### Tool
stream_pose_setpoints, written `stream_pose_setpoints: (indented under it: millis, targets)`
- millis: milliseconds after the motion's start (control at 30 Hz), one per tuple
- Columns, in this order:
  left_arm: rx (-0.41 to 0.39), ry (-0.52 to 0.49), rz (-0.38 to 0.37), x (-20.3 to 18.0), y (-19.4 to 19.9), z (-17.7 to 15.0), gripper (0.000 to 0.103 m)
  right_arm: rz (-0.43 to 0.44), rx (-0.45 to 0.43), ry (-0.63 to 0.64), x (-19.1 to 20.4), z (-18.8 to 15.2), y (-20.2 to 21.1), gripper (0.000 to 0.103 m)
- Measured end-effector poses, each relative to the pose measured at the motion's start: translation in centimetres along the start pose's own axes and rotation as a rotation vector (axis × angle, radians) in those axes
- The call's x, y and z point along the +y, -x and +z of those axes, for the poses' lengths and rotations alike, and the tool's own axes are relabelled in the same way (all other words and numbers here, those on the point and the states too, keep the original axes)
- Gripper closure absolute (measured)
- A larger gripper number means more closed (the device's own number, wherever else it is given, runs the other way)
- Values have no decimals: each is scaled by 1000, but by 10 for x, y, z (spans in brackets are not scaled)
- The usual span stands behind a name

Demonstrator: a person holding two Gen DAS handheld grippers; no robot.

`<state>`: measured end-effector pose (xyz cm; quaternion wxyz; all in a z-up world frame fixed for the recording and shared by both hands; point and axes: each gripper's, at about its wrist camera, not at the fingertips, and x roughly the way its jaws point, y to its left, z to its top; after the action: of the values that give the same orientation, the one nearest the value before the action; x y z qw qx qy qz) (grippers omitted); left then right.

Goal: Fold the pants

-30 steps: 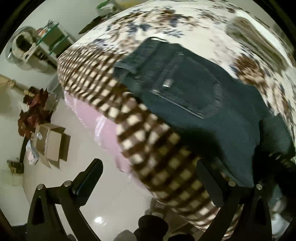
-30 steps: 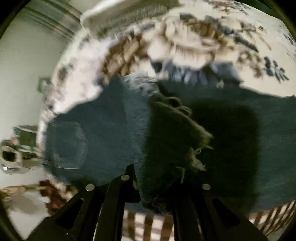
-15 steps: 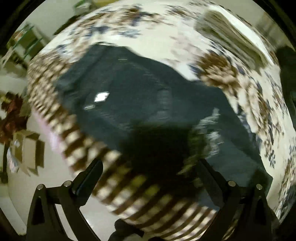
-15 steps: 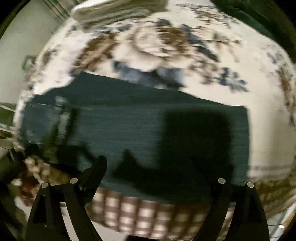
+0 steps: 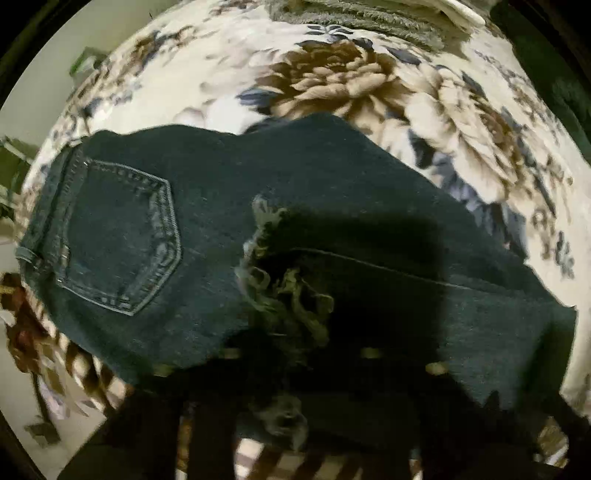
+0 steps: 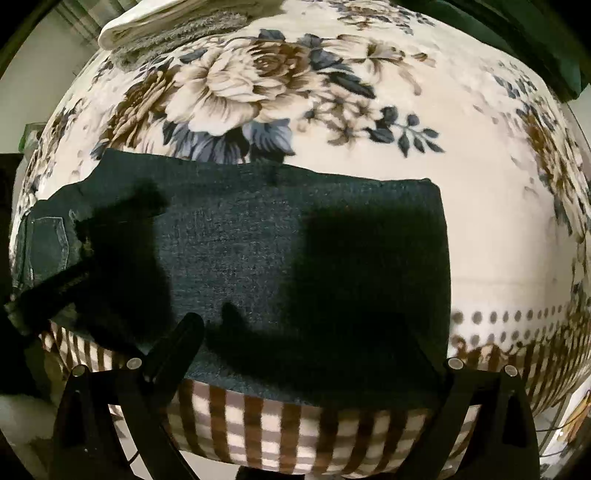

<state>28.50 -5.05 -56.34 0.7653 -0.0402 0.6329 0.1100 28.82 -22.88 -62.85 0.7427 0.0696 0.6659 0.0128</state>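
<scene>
The pants (image 6: 258, 236) lie flat on the bed (image 6: 480, 206), along its near edge. The pocket (image 5: 122, 236) end is at the left. The frayed leg end (image 5: 280, 295) lies folded back on top, near the middle. Folded towels (image 6: 177, 22) sit at the far edge, well apart from the pants.
</scene>
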Motion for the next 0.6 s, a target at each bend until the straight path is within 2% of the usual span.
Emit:
stream_pose_setpoints:
  millis: [100, 233, 267, 333, 367, 400, 433, 500, 600]
  targets:
    - [-16, 32, -18, 14, -1, -3, 96, 4, -1, 3, -1, -4, 4, 3]
    - [-3, 99, -80, 38, -2, -8, 92, 6, 0, 24, 4, -7, 6, 3]
    - [-15, 121, -101, 45, 5, -9, 92, 27, 0, 23, 4, -7, 7, 3]
    - [-50, 189, -149, 63, 22, -14, 88, 126, 10, -13, -1, -8, 10, 3]
    - [-66, 253, -194, 79, 31, -21, 82, 185, 20, -33, -3, -8, 12, 3]
    - [-75, 324, -228, 97, 38, -29, 66, 217, 27, -43, -5, -9, 14, 3]
    - [-85, 378, -250, 109, 41, -38, 41, 246, 35, -51, -6, -9, 15, 3]
    - [-116, 554, -271, 155, 47, -59, 18, 285, 43, -60, -5, -7, 16, 3]
    - [-143, 739, -287, 207, 40, -75, 18, 291, 39, -53, 1, -1, 16, 3]
